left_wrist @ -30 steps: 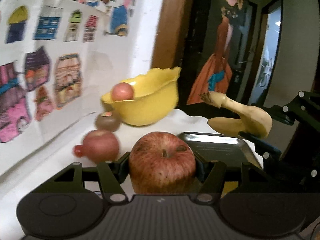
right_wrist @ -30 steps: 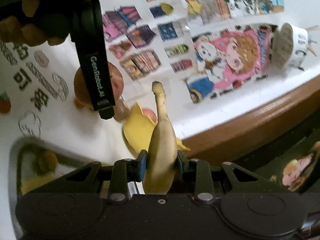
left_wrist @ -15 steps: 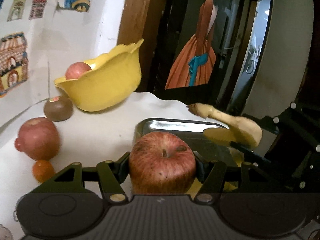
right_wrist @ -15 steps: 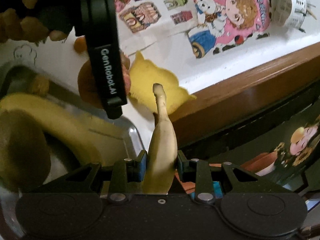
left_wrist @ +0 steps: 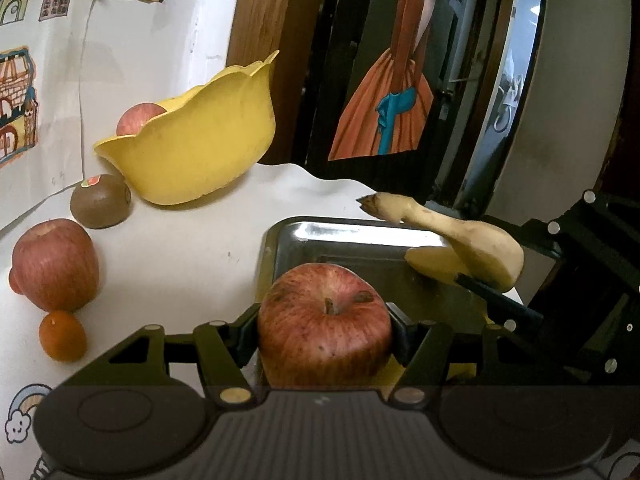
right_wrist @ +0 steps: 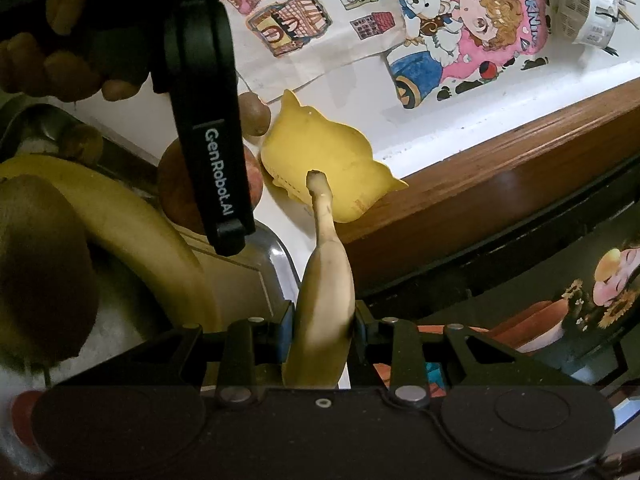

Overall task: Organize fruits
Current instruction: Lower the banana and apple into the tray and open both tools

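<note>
Tongs both loaded: left tongs [left_wrist: 325, 340] clamped on apple [left_wrist: 324, 320], right tongs [right_wrist: 322, 336] on banana [right_wrist: 324, 304]. Since a second ago, both swung from bowl [left_wrist: 192, 152] to over tray [left_wrist: 320, 236]. Likely release into tray next.

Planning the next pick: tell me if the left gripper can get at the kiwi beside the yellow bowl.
Probably not yet: the left gripper is shut on an apple. The kiwi itself sits unobstructed.

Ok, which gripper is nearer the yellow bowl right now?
Left, probably, but it's close. The left gripper, holding an apple, faces the yellow bowl across open tabletop; the right gripper, holding a banana, is beyond the metal tray.
</note>
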